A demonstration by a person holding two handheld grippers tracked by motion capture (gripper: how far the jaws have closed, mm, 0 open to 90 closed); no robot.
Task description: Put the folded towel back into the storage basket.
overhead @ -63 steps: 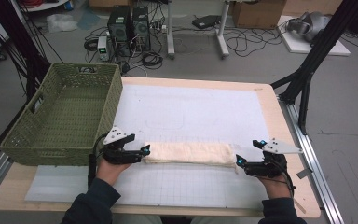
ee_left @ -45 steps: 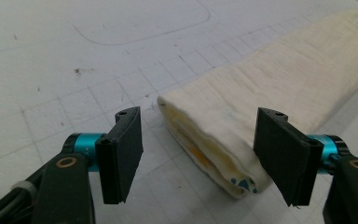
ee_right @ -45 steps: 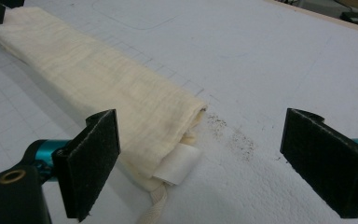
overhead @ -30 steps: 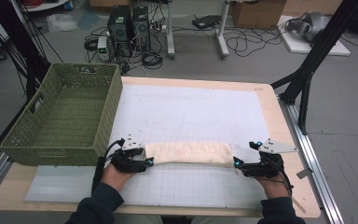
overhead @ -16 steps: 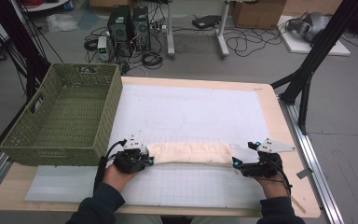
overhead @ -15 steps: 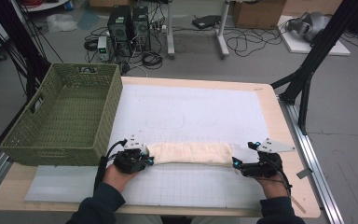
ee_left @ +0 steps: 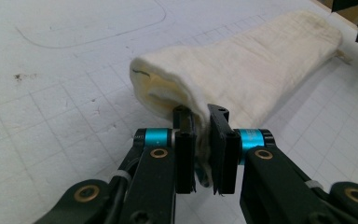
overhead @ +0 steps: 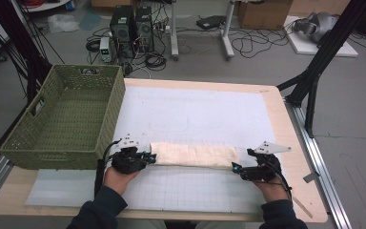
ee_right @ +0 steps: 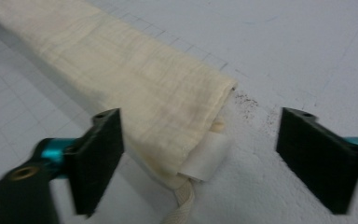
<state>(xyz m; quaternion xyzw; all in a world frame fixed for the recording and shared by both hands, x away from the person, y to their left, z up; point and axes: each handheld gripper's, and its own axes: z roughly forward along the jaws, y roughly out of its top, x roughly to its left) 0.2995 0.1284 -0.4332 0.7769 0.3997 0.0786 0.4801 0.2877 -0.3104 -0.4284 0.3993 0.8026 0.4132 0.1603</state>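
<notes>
Left gripper (ee_left: 200, 149): two flat black rectangular fingers (ee_left: 184, 156) on teal-collared black arms with brass rivets, drawn nearly together and pinching the near end of the folded cloth (ee_left: 242, 74). A thin wad of fabric sits squeezed between the pads.

Right gripper (ee_right: 200, 161): matching black fingers (ee_right: 100, 154), standing wide apart and having just been closing a little. The cloth's other end lies between them but neither pad touches it; the left pad is just beside the fabric edge, the right pad well clear of it.

Cloth (overhead: 193, 155): cream woven fabric, soft and slightly napped, folded into a long narrow flattened band. It lies flat on the surface between the two grippers, toward the front edge. At the left gripper's end the fold opens into a rounded, puffy mouth of layered fabric. At the right gripper's end the edge is squarer, with a white sewn label (ee_right: 207, 156) and a twisted cream cord (ee_right: 179, 205) protruding.

Mat (overhead: 195, 114): white, matt, faintly grained sheet printed with a fine square grid, carrying a few dark specks near the cloth's label end.

Surface (overhead: 293, 138): pale wood rectangular top with rounded corners, showing around the mat.

Basket (overhead: 66, 119): olive-green woven rectangular basket with slot handles, standing at the left side of the surface, near the left gripper (overhead: 131, 160).

Right gripper (overhead: 252, 169): held low at the cloth's right end in the high view.
</notes>
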